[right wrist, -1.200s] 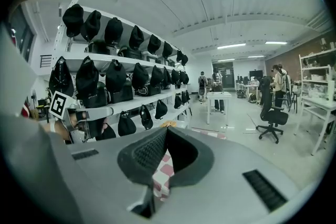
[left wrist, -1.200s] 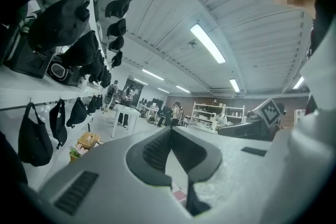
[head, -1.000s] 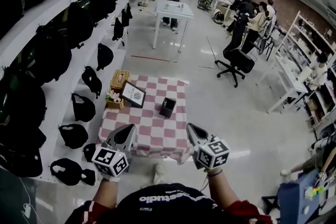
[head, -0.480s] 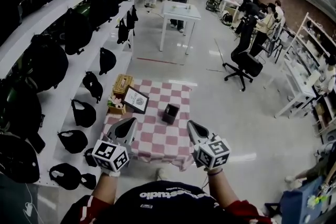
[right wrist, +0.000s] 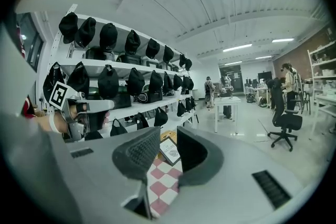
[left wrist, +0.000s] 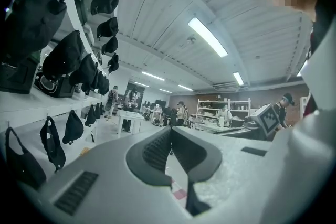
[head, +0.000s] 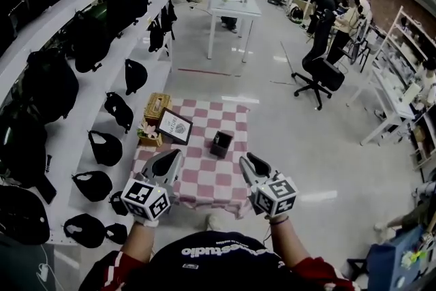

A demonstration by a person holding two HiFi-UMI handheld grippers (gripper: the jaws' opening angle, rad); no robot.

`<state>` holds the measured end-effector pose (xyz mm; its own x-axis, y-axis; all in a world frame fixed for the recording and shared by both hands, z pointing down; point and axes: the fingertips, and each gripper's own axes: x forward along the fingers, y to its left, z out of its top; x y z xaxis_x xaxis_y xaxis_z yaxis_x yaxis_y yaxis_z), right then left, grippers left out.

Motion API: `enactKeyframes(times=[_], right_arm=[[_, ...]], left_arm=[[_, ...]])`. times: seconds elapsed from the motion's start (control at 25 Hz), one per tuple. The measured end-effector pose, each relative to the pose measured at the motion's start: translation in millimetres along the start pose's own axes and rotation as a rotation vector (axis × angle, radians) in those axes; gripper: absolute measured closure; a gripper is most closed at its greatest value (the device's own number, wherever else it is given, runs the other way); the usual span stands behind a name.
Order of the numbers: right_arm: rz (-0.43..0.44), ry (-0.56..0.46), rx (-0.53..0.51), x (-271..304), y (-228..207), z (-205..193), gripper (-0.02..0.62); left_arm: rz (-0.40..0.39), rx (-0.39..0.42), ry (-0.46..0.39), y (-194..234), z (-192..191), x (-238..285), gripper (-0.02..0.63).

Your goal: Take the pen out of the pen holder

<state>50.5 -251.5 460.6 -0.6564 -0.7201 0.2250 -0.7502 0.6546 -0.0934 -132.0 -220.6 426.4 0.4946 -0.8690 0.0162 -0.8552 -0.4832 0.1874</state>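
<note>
A small black pen holder (head: 220,143) stands upright near the middle of the checkered table (head: 197,177). It is too small here to tell a pen inside it. My left gripper (head: 170,160) hovers over the table's near left part, its jaw tips together and holding nothing. My right gripper (head: 252,161) hangs over the near right edge, narrowly open and empty. Both are well short of the holder. In the left gripper view, the left gripper (left wrist: 170,131) points across the room. In the right gripper view, the right gripper (right wrist: 168,136) frames the cloth (right wrist: 165,181).
A framed picture (head: 174,126), a wooden box (head: 157,105) and a small flower pot (head: 148,134) sit along the table's far left. Shelves of black bags (head: 102,31) line the left wall. A white table (head: 231,7), an office chair (head: 320,71) and people stand farther off.
The head view has shifted a little and the table sits slightly nearer. Both grippers stay low before the table's near edge, with nothing taken hold of.
</note>
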Motion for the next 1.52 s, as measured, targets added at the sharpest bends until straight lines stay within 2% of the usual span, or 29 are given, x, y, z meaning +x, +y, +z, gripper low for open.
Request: enactKeyframes(times=[0.6, 1.52], right_arm=[[0.025, 0.126, 0.027, 38, -50, -46, 0.505], [0.134, 0.240, 0.018, 130, -111, -97, 0.509]], left_arm=[[0.001, 0.020, 0.036, -2, -10, 42, 0.600], [0.104, 0.015, 0.064, 19, -26, 97, 0.601]])
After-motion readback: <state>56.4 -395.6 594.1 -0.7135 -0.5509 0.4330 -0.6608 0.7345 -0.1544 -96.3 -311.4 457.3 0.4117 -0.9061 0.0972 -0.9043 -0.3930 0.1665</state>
